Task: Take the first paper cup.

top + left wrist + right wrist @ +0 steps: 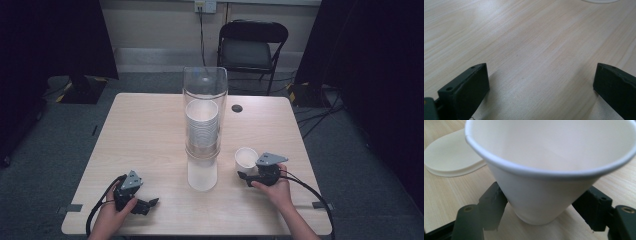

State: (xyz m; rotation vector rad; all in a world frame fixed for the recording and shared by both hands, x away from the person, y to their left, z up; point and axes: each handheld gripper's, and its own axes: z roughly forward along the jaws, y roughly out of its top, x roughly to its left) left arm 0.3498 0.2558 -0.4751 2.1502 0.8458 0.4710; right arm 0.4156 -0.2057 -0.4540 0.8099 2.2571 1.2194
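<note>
high view above table (150, 130) looking forward-down, gripper views low and close, right one shares cup (549, 165)

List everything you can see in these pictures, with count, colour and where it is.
table: one, light wood, centre of the high view
cup dispenser: one, clear tube on a white base, upright at table centre
stacked cups: one stack, white, inside the dispenser tube
paper cup: one, white, upright on the table right of the dispenser, between the right gripper's jaws
cable hole: one, black, far right part of the table
folding chair: one, black, behind the table
left gripper: one, black, near left table edge, jaws wide apart over bare wood
right gripper: one, black, jaws at the cup's lower wall
hands: two, each holding a gripper
</note>
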